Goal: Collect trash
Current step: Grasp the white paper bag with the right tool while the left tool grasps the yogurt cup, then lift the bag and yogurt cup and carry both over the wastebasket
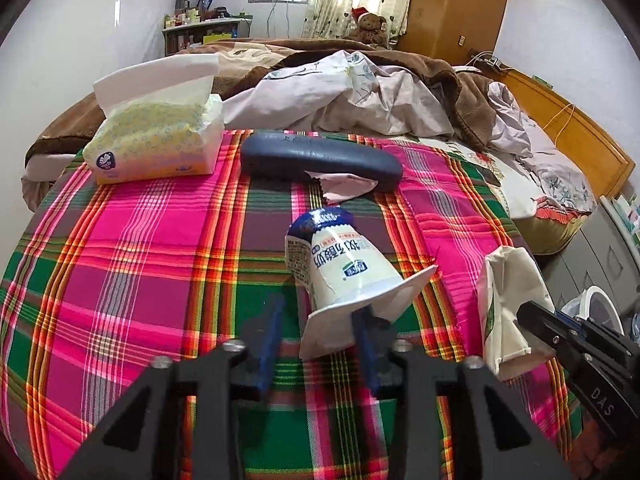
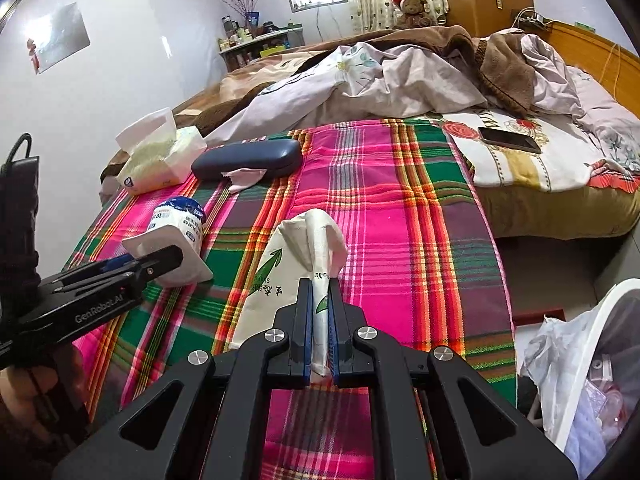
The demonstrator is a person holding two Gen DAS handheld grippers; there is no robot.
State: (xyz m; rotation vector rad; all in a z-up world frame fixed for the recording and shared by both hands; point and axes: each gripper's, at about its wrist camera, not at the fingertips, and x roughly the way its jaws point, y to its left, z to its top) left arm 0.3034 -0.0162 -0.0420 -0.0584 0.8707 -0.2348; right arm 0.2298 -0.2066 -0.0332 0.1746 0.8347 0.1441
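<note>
Here, right gripper (image 2: 319,320) clenches a light, crushable paper bag (image 2: 304,248) by its fold; left gripper (image 1: 318,332) straddles the yogurt cup's (image 1: 336,260) torn lid, jaws not visibly pinching.

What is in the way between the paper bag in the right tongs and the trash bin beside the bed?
Nothing visible. The right tongs clamp the paper bag near the plaid blanket's edge, and the lined trash bin sits open on the floor just past it.
</note>
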